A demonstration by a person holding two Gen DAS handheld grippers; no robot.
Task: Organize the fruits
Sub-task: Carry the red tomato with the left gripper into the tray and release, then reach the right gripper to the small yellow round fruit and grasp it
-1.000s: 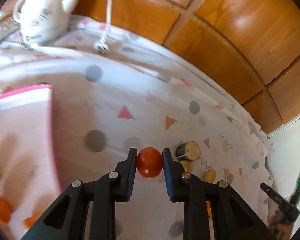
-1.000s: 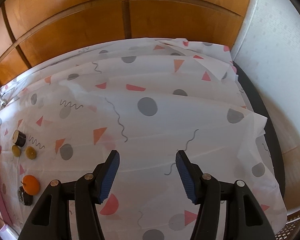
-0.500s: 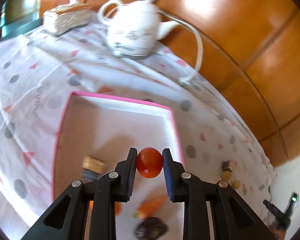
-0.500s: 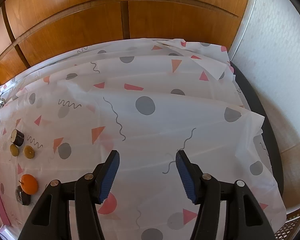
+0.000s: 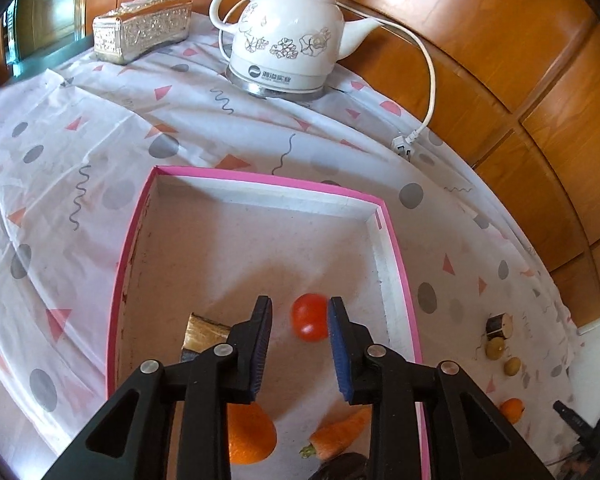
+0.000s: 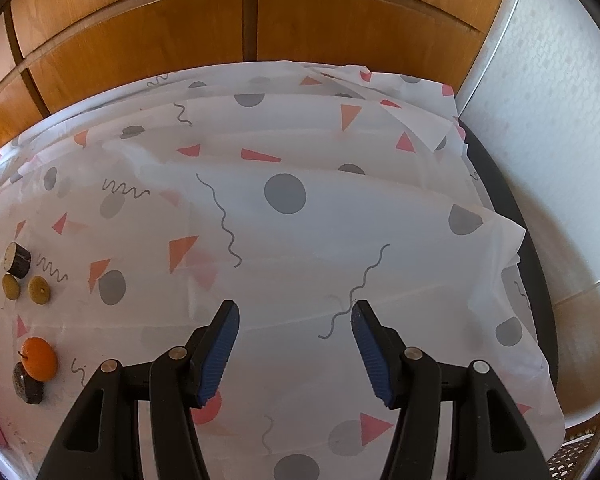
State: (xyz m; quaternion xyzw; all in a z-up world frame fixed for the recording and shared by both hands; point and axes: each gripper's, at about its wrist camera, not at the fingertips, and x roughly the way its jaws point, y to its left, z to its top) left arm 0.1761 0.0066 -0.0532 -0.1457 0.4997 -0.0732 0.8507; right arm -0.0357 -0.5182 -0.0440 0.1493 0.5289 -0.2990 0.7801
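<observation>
Between the left tool's [image 5: 299, 344] parted fingers, touching the right pad, a glossy round tomato [image 5: 309, 322] lies inside the pink-rimmed box [image 5: 396, 264]; likely light, slippery, bruisable, best gripped across its middle. Ahead of the right tool [image 6: 294, 350], fingers apart and empty, stretches patterned cloth; a smooth orange [image 6: 39, 358] sits far left.

white teapot [image 5: 286, 36] | cord [image 5: 428, 80] | silver tissue box [image 5: 142, 29] | patterned tablecloth [image 6: 300, 240] | wood panelling [image 6: 160, 40]

Bright daylight throughout. Glare patches sit on the glossy orange-brown wooden wall panels [image 5: 440, 8]. Soft shadows fall inside the pink-rimmed shallow cardboard box [image 5: 236, 178]. The small red tomato [image 5: 309, 317] shows slight blur. Fisheye bending and dark vignetting mark all edges.
</observation>
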